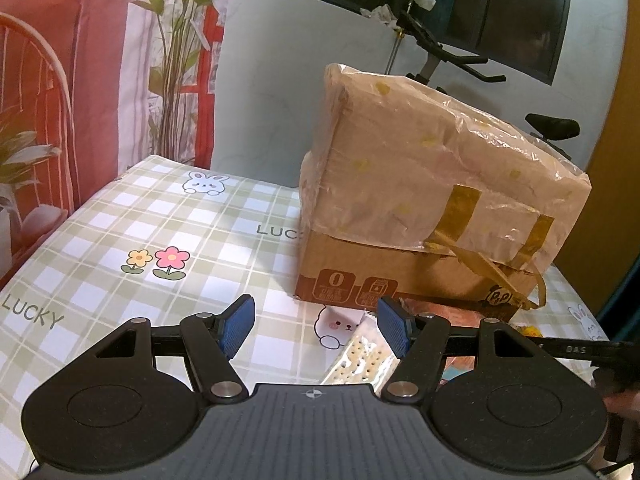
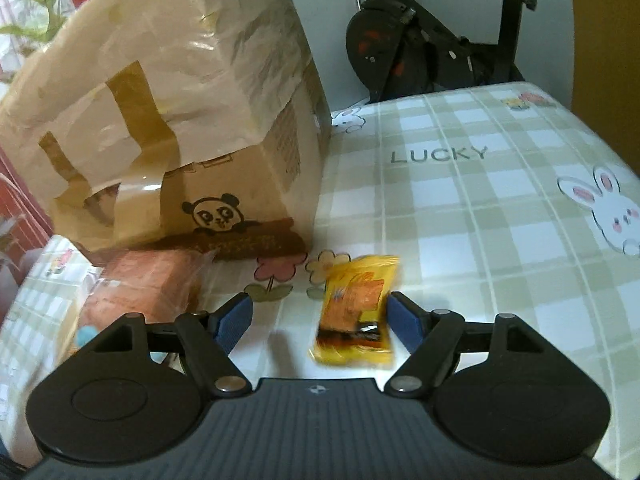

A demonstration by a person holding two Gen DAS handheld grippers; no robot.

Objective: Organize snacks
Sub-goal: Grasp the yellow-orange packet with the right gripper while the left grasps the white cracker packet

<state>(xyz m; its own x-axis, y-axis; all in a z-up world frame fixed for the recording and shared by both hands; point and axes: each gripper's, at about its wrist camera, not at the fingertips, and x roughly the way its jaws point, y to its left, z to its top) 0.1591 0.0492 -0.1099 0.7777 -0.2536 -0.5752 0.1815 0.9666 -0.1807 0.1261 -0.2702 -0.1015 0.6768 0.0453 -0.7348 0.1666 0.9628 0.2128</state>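
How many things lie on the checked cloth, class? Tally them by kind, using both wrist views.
Boxes: 1, the cardboard box
Snack packs: 3, yellow pack, orange-brown pack, cracker pack
Total: 4

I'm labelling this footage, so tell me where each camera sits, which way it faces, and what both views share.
Left wrist: sits on the left gripper, looking forward over the table at the box; open jaws show, crackers below them.
Right wrist: sits on the right gripper, facing the box and exercise bike; open jaws straddle a yellow packet.
Shared: box, checked tablecloth, bike.
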